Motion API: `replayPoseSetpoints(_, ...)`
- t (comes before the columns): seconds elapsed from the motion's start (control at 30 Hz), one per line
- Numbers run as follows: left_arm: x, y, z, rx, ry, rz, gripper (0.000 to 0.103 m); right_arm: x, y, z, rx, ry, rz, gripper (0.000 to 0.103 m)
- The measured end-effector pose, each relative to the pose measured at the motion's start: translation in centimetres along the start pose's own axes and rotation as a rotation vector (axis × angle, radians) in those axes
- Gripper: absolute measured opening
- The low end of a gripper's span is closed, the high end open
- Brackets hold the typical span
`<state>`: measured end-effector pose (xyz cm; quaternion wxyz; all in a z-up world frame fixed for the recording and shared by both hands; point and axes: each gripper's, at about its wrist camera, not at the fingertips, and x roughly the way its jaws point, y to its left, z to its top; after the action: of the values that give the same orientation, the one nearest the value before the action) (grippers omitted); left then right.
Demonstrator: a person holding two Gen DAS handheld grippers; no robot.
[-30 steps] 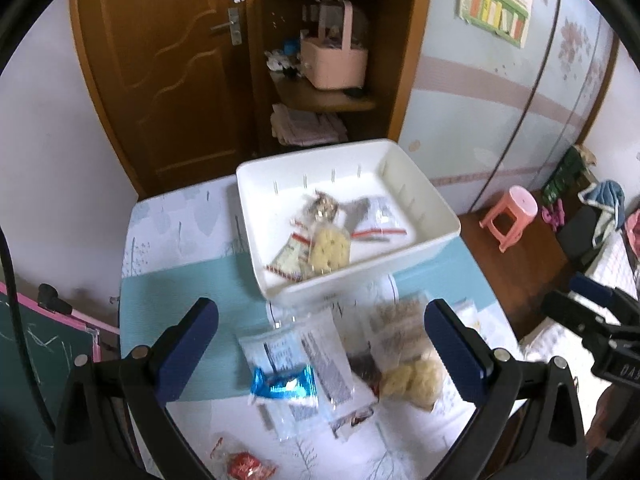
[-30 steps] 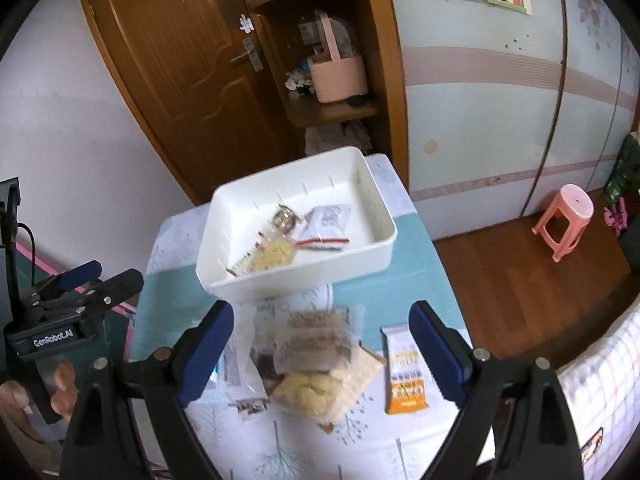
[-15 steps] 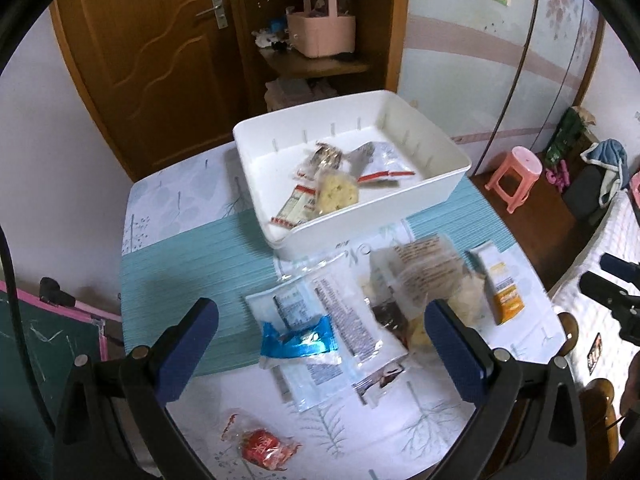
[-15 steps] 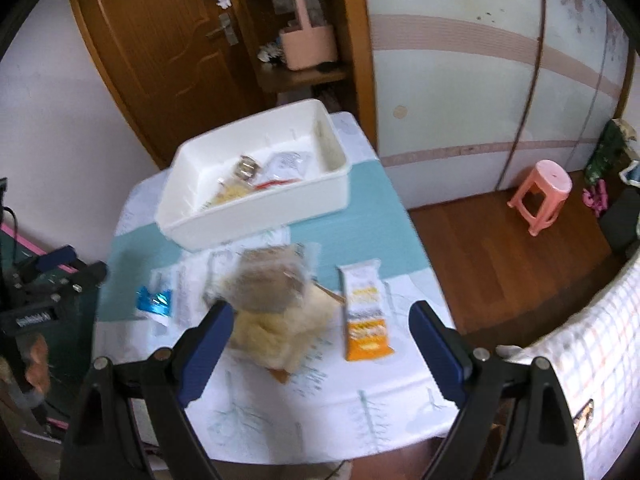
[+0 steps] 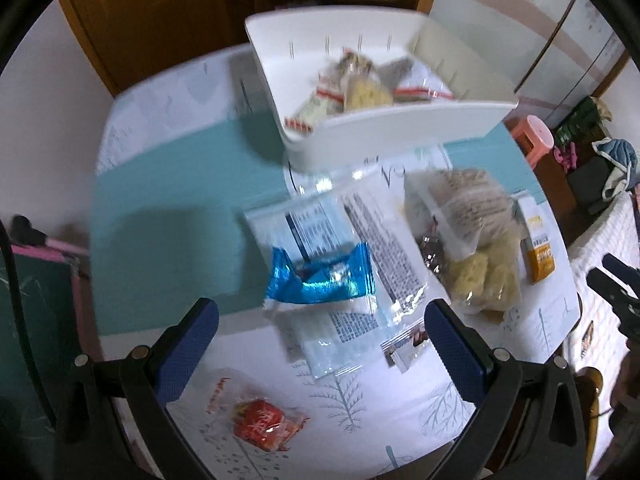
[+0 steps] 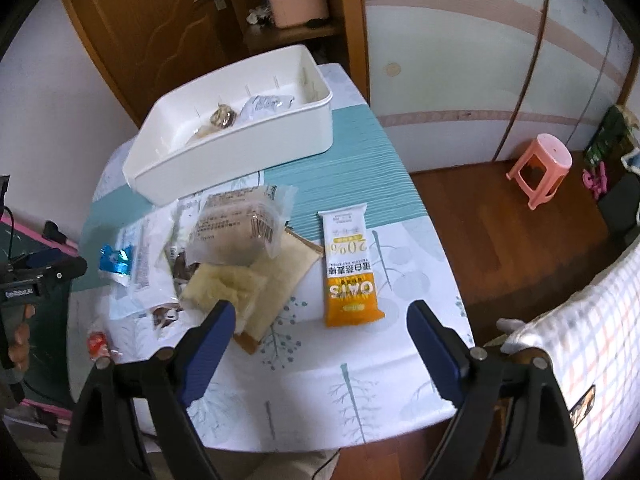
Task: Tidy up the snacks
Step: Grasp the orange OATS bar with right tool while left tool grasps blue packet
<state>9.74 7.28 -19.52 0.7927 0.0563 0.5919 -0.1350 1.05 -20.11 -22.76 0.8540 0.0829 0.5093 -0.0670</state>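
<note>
Left gripper (image 5: 320, 322) is hanging over the table (image 5: 160, 208) with jaws wide, nothing between the pads. Blue wrapper (image 5: 320, 276) is lying just ahead of it, on top of clear packets (image 5: 384, 240); red snack (image 5: 262, 424) is sitting below and left of centre, near the left finger. Bin (image 5: 400, 132) is sitting further ahead, a few snacks inside, blurred. Right gripper (image 6: 320, 320) is also wide, jaws just closing a little, nothing gripped. Oats bar (image 6: 350, 268) is lying flat just ahead, between the finger lines, orange end nearest. Yellow biscuit pack (image 6: 224, 288) is right by the left fingertip (image 6: 216, 320), under a clear bread bag (image 6: 240, 232); contact cannot be told. Bin (image 6: 256, 148) is standing beyond the pile, well ahead and left. Left gripper (image 6: 44, 270) is showing at the far left edge, held by a hand (image 6: 18, 340).
</note>
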Motion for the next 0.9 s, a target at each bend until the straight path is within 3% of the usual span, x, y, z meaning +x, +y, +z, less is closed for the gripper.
replayPoseSetpoints(0.13, 3.0, 0.2, 0.4, -0.025, 0.061, -0.025, 0.102, 3.1, -0.2, 0.7, -0.020, 0.040, -0.026, 0.080)
replayPoseSetpoints(0.5, 6.3, 0.5, 1.6, -0.062, 0.102, -0.012, 0.098, 9.6, -2.2, 2.3, -0.019, 0.140, -0.077, 0.070)
replayPoseSetpoints(0.57, 6.8, 1.1, 1.7, -0.090, 0.117, -0.019, 0.083, 10.3, -2.5, 2.4, -0.017, 0.156, -0.073, 0.066)
replayPoseSetpoints(0.67, 7.2, 1.9, 1.6, -0.138, 0.132, -0.070, 0.072, 11.5, -2.9, 2.3, -0.001, 0.194, -0.047, 0.058)
replayPoseSetpoints(0.7, 7.1, 2.0, 1.6, -0.142, 0.131, -0.070, 0.070, 11.4, -2.8, 2.3, -0.012, 0.175, -0.050, 0.057)
replayPoseSetpoints(0.77, 7.0, 1.8, 1.4, -0.129, 0.126, -0.070, 0.055, 11.5, -2.4, 2.3, -0.037, 0.175, -0.053, 0.055)
replayPoseSetpoints(0.83, 6.6, 1.5, 1.2, -0.114, 0.109, -0.043, 0.048, 11.6, -2.1, 2.4, -0.060, 0.168, -0.067, 0.044)
replayPoseSetpoints(0.9, 6.3, 1.3, 1.1, -0.098, 0.104, -0.016, 0.044, 11.7, -1.9, 2.5, -0.077, 0.161, -0.058, 0.041)
